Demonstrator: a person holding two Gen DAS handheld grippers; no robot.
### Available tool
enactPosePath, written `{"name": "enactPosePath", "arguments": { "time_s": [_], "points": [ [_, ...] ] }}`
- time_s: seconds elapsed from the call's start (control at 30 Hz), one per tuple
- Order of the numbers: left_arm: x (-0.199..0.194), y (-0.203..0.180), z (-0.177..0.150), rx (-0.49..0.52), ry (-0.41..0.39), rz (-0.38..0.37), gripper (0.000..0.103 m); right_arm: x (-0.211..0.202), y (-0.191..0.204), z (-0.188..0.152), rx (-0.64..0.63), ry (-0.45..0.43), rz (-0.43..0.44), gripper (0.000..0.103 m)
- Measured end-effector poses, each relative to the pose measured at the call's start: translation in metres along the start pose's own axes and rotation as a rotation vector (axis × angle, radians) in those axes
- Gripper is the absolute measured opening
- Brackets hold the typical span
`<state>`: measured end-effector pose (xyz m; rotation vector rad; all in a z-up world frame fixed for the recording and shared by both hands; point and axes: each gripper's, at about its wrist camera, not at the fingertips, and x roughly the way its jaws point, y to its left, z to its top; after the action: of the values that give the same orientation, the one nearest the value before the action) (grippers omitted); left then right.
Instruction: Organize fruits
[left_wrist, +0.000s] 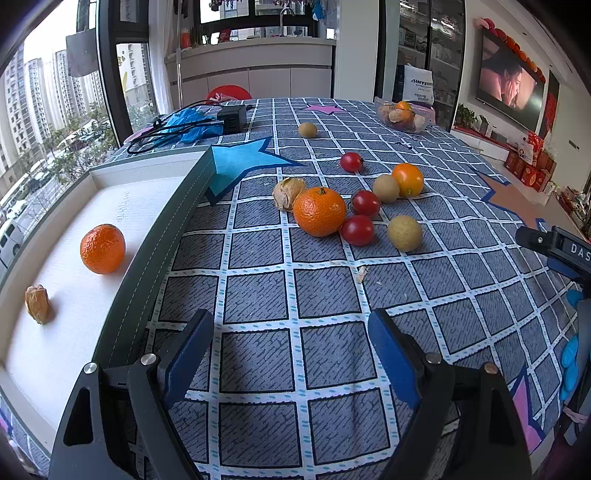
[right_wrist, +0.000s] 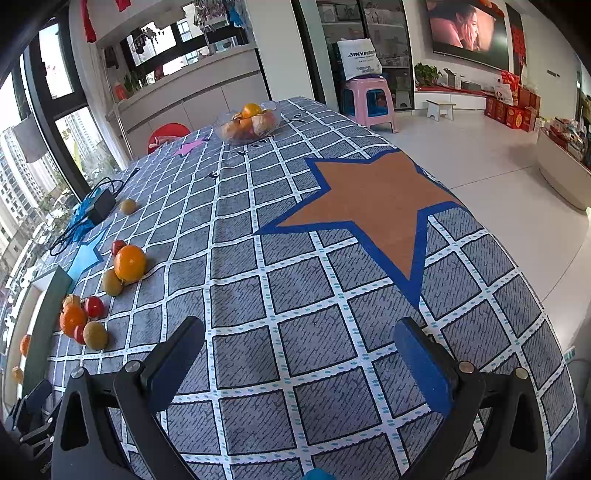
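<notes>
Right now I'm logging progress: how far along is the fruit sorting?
Barely started. Done: a tangerine and a husk fruit lie in the tray. In hand: nothing; left gripper and right gripper are open. Left: the cluster on the cloth.

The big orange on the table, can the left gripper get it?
Probably yes. The left gripper is open, and only bare tablecloth lies between it and the orange, though tomatoes touch its side.

2 fruits (left_wrist: 102, 249) lie in the tray (left_wrist: 155, 240); perhaps 9 (left_wrist: 320, 211) outside.
</notes>
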<state>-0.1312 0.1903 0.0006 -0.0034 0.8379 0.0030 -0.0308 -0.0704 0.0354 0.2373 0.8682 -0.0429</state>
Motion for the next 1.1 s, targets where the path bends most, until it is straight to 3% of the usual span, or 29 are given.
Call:
{"name": "enactPosePath", "arguments": {
  "time_s": [0.33, 0.5, 0.6, 0.67, 0.77, 0.9, 1.1],
  "points": [
    [0.001, -0.001, 0.006, 0.030, 0.061, -0.031, 0.092, 0.001, 0.002, 0.000, -0.011, 0.006, -0.009, 0.103],
    [-0.008, -0.010, 0.028, 0.066, 0.044, -0.024, 0.092, 0.003, 0.005, 0.000, -0.026, 0.015, -0.027, 0.103],
    [-0.004, -0.006, 0.049, 0.029, 0.058, -0.025, 0.088, 0.003, 0.005, 0.000, -0.019, 0.010, -0.018, 0.103],
    [0.004, 0.000, 0.061, -0.034, 0.098, -0.070, 0.078, 0.002, 0.004, 0.000, -0.014, 0.007, -0.012, 0.103],
    [0.016, 0.002, 0.074, -0.100, 0.146, -0.122, 0.077, 0.002, 0.003, 0.000, -0.013, 0.007, -0.011, 0.103],
    [0.026, -0.008, 0.086, -0.087, 0.143, -0.077, 0.077, 0.002, 0.003, 0.000, -0.011, 0.005, -0.008, 0.103],
    [0.051, -0.006, 0.092, -0.135, 0.219, -0.072, 0.074, 0.002, 0.003, 0.000, -0.015, 0.007, -0.013, 0.103]
  ]
}}
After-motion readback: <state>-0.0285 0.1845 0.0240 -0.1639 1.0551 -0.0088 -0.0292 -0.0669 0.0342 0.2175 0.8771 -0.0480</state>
